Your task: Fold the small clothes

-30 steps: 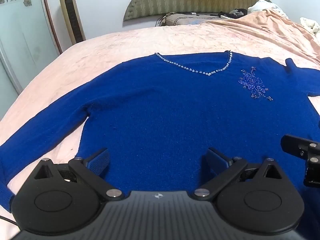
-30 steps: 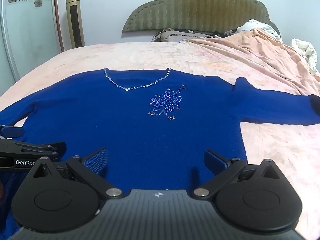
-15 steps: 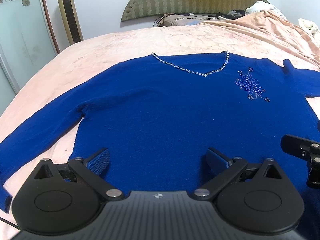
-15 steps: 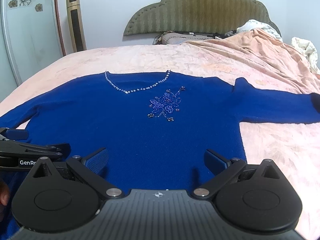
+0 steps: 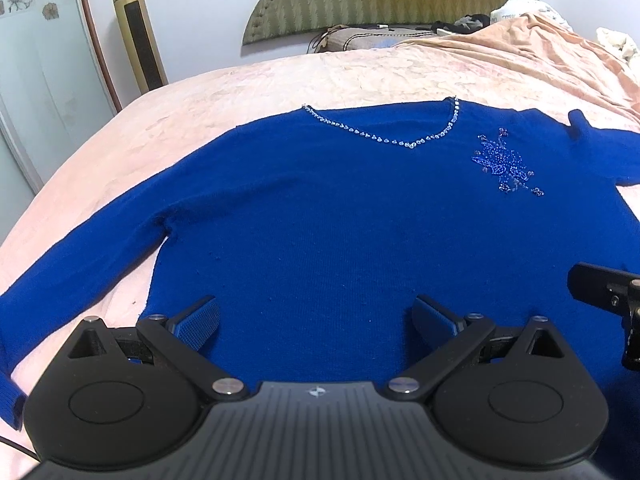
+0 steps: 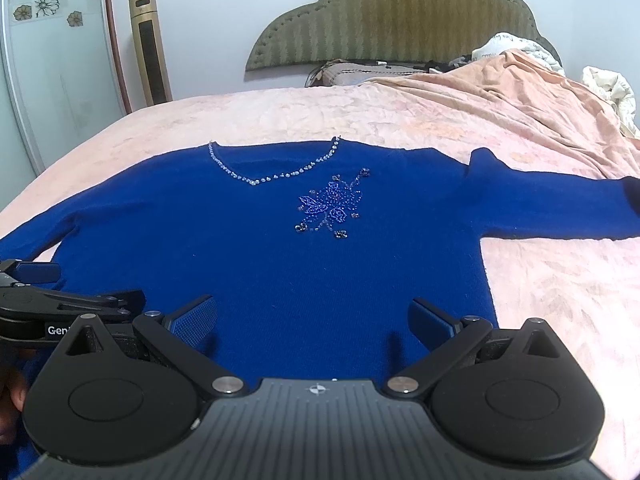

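A royal blue sweater [image 5: 340,220] lies flat, front up, on the pink bed [image 5: 240,92], sleeves spread to both sides. It has a beaded V neckline [image 5: 384,136] and a beaded flower [image 5: 502,164]. It also shows in the right wrist view [image 6: 260,248], with its right sleeve [image 6: 560,208] stretched out. My left gripper [image 5: 316,320] is open over the sweater's lower left part. My right gripper [image 6: 314,318] is open over the lower right part, near the side edge. Both are empty. The hem is hidden under the grippers.
A peach blanket [image 6: 520,100] is bunched at the far right of the bed. A padded headboard [image 6: 400,12] and pillow [image 6: 352,70] stand at the back. A gold tower fan [image 6: 150,48] and a glass door [image 6: 48,80] are at the left.
Both grippers have risen and tilted slightly, so the sweater sits lower in the views. The jaws stay open and the sweater has not moved.
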### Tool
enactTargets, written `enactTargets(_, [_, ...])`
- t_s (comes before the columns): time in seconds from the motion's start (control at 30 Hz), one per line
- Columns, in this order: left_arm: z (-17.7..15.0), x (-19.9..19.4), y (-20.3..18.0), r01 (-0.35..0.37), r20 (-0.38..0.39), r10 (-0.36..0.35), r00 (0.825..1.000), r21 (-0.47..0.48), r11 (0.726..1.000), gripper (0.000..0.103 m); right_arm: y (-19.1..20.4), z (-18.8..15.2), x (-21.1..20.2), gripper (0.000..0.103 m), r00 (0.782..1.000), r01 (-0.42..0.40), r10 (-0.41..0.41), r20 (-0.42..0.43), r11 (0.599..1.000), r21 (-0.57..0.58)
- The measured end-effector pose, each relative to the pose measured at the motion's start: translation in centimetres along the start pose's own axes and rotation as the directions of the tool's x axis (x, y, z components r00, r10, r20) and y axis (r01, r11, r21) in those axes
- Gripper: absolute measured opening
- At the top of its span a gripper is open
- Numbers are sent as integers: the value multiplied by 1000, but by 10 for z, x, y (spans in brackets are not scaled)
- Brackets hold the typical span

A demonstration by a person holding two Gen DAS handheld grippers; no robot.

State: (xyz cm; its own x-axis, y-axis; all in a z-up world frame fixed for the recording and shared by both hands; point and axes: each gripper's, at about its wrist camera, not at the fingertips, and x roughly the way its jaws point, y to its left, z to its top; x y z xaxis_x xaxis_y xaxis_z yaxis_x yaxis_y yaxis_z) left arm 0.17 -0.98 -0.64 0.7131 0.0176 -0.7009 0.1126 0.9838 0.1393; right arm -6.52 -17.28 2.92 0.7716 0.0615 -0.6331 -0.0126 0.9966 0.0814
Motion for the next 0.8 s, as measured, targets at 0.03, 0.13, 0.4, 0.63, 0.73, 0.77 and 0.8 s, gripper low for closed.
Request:
enactTargets(0.03, [0, 0, 0, -2, 1, 2, 1000, 3, 1000, 103, 0, 0, 0, 103, 1000, 2, -2, 0, 1000, -2])
enactTargets(0.13, [1, 1, 0, -2, -1, 2, 1000, 1, 1000, 103, 1, 0, -1, 103, 1000, 3, -3, 0, 1000, -3])
enactTargets(0.4, [2, 2, 0, -4, -7, 4, 1000, -1, 1000, 103, 1, 0, 0, 103, 1000, 2, -2, 2, 1000, -5])
enactTargets(0.63, [2, 2, -2, -7, -7, 7, 1000, 7, 1000, 103, 0, 0, -2, 103, 1000, -3, 4, 12, 1000, -13])
enactTargets(0.73, [2, 2, -3, -6, -9, 6, 1000, 8, 1000, 103, 1, 0, -2, 103, 1000, -3, 3, 16, 1000, -17])
enactTargets(0.77, [2, 2, -3, -6, -9, 6, 1000, 9, 1000, 103, 1, -1, -3, 103, 1000, -2, 3, 18, 1000, -20])
enactTargets(0.8, [2, 2, -3, -6, -9, 6, 1000, 10, 1000, 103, 1, -1, -3, 103, 1000, -1, 1, 20, 1000, -22])
